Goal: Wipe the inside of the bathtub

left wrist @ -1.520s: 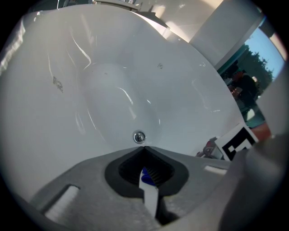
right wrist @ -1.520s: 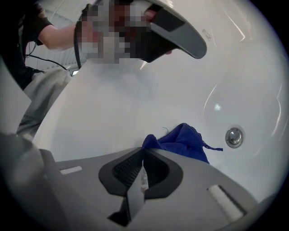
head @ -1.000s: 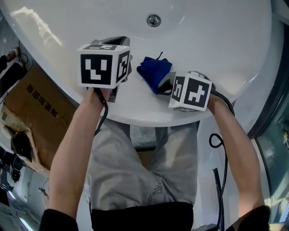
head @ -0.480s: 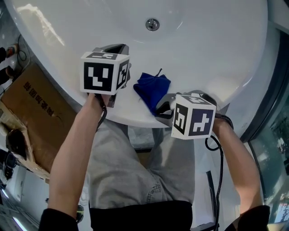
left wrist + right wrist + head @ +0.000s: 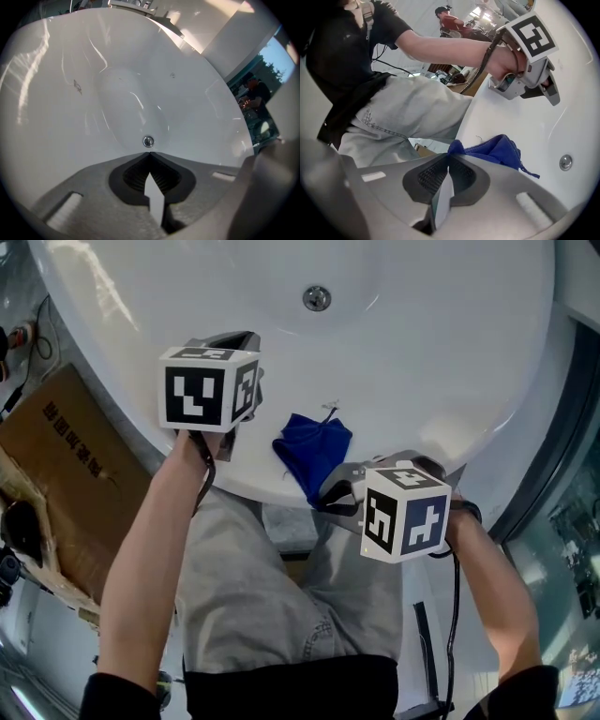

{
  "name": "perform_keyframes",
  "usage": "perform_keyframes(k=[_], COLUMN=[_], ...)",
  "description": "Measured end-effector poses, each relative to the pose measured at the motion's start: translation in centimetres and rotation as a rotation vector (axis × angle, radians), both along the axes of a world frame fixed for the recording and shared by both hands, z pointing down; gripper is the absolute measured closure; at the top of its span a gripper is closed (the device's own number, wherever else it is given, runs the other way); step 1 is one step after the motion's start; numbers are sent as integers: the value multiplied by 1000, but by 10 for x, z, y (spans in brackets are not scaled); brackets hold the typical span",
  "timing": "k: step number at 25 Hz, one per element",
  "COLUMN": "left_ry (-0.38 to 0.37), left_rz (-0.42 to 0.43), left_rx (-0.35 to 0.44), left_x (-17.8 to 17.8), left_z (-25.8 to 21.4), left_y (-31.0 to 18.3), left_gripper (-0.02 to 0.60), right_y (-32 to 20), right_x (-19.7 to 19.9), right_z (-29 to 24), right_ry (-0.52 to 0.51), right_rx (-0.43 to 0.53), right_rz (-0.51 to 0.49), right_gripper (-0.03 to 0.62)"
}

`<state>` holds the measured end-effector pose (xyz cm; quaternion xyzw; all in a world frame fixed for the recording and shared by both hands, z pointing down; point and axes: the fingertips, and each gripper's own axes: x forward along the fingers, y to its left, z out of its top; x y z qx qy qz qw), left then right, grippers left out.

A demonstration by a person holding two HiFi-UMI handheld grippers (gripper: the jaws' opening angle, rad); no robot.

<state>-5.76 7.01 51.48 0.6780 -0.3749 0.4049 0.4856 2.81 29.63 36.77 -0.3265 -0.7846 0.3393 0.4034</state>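
The white bathtub point(image 5: 450, 343) fills the top of the head view, its drain point(image 5: 317, 298) near the far side. A blue cloth point(image 5: 314, 451) lies bunched on the tub's near wall just inside the rim. My right gripper point(image 5: 325, 495) is shut on the cloth's near corner; the right gripper view shows the cloth point(image 5: 497, 150) coming out of the closed tips point(image 5: 450, 155). My left gripper point(image 5: 242, 341) hovers over the tub to the cloth's left. Its jaws point(image 5: 149, 153) are shut with nothing in them and point at the drain point(image 5: 148, 141).
A brown cardboard box point(image 5: 75, 474) stands on the floor left of the tub. Glass panels point(image 5: 562, 521) run along the right. A black cable point(image 5: 454, 615) hangs from my right arm. My legs in grey trousers point(image 5: 281, 606) press against the tub's near rim.
My right gripper has drawn back toward me and down, dragging the blue cloth toward the near rim. The left gripper has hardly moved.
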Motion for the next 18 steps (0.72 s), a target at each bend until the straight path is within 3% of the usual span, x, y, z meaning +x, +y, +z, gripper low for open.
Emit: perform_keyframes(k=[8,15,18], left_ry=[4,26,27], left_rz=[14,16,3], left_rx=[-10,-16,-13], left_x=[5,7,6], left_z=[2,3,5], left_y=[2,4,1], left_gripper=[577,577,577], right_y=[-27,-79,-99], right_x=[-6,4,11], right_z=[6,45,70], right_ry=[-16,22,44], right_rx=[26,187,259], right_rz=[78,109,77], right_gripper=[580,580,580])
